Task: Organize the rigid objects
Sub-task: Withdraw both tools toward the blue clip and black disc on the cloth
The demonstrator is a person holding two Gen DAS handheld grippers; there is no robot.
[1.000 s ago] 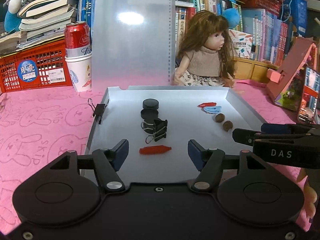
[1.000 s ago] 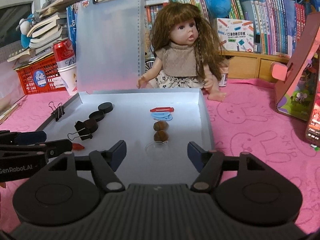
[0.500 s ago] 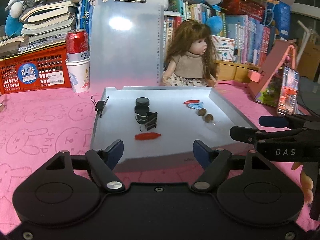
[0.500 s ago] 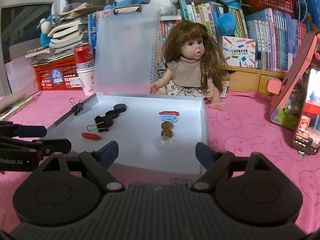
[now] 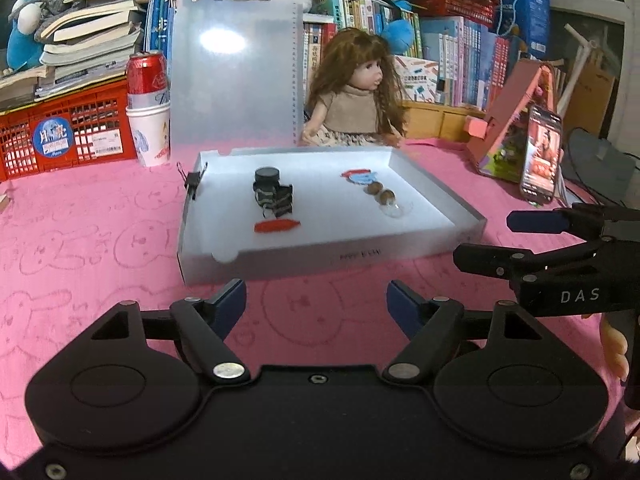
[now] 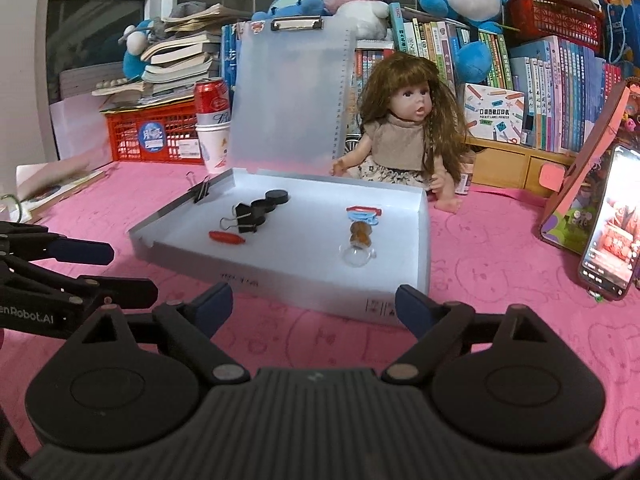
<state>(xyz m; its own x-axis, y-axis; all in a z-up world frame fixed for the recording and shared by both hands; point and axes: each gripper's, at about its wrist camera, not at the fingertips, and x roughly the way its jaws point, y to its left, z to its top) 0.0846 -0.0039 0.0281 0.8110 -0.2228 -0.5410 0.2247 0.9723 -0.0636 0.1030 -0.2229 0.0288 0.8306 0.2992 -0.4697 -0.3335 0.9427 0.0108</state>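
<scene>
Here, a shallow white tray with low straight walls lies flat on the surface, which is covered in a soft pink cloth printed with faint rabbit outlines. On its smooth floor the small rigid things lie in two loose groups. Toward the left, two round black caps sit one behind the other, touching a black binder clip with wire handles; just in front of them lies a slim red clip. Toward the right, a red clip and a pale blue clip lie together, then two small brown, nut-like balls, then a clear, glassy round piece nearest the front wall. Another black binder clip is clamped on the tray's left wall.

The left gripper hangs over the pink cloth just before the tray's front wall, its blue-tipped fingers spread apart with nothing between them. The right gripper is likewise short of the tray; its jaws have just been opening and stand wide and empty.

Behind the tray a frosted translucent clipboard with a metal clamp stands upright. Beside it sit a long-haired doll in a knitted top, a red can standing in a white paper cup, and a red latticed plastic crate.
</scene>
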